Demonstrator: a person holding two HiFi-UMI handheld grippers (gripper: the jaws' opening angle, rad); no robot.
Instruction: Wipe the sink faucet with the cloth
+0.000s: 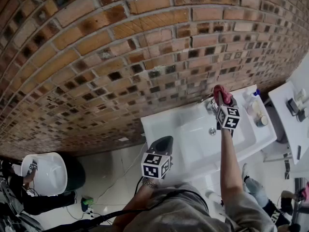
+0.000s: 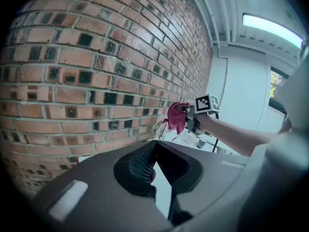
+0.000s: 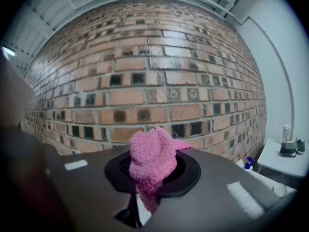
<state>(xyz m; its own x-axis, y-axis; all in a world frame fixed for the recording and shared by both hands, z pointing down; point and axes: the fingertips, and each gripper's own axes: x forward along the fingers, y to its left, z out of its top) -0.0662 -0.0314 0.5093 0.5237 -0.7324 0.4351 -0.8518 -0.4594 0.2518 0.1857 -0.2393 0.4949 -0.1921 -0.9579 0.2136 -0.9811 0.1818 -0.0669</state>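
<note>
My right gripper (image 1: 223,102) is shut on a bunched pink cloth (image 1: 221,93) and holds it up against the chrome faucet (image 1: 206,100) at the back of the white sink (image 1: 161,125). In the right gripper view the cloth (image 3: 151,157) bulges out of the jaws of the right gripper (image 3: 150,174) and hides the faucet. The left gripper view shows the cloth (image 2: 175,116) beside the thin faucet spout (image 2: 161,125). My left gripper (image 1: 162,144) hangs shut and holds nothing, off the sink's front left corner; its jaw tips (image 2: 154,146) meet.
The brick wall (image 1: 120,57) stands right behind the faucet. Bottles and small containers (image 1: 255,108) crowd the sink's right end. A white counter (image 1: 288,111) with items lies further right. At lower left a person bends by a white basin (image 1: 46,174).
</note>
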